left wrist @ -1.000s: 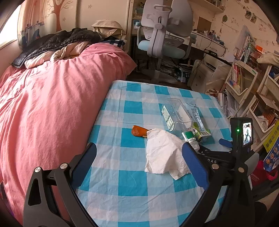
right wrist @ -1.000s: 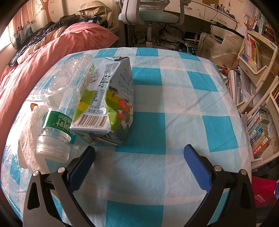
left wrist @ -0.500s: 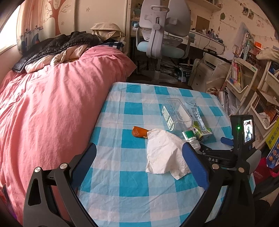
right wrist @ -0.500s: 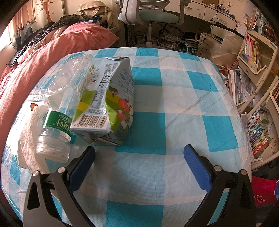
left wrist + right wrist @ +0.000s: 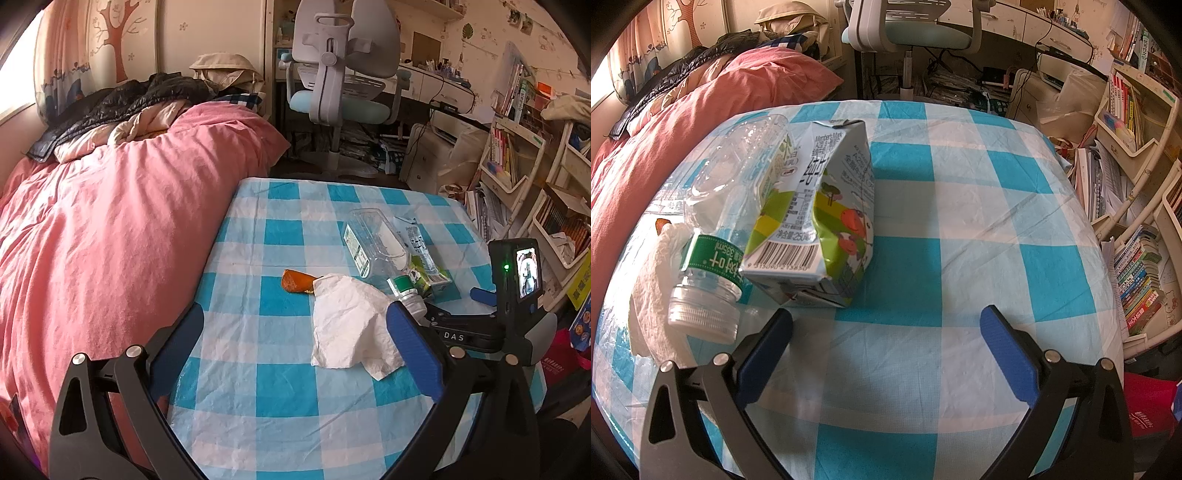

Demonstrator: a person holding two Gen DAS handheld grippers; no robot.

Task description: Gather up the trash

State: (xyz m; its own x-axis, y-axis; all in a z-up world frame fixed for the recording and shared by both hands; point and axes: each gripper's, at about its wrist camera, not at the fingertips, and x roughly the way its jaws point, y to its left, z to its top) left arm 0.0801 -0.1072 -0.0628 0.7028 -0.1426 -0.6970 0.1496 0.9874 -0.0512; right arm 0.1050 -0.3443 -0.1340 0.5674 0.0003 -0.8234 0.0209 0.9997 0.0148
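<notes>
Both pairs of jaws were held wide apart, nothing gripped: the left gripper (image 5: 295,354) before the crumpled tissue (image 5: 351,325), the right gripper (image 5: 886,343) just short of the milk carton (image 5: 820,206). On the checked tablecloth (image 5: 960,258), carton and clear bottle (image 5: 731,206) lay touching, long axes running near to far, the bottle's cap (image 5: 701,314) pointing near. A slip was judged likely if the smooth bottle were pinched; it might roll left towards the orange scrap (image 5: 295,282).

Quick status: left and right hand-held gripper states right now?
Left hand-held gripper: open, empty, above the crumpled white tissue.
Right hand-held gripper: open, empty, near the green-and-white milk carton.
</notes>
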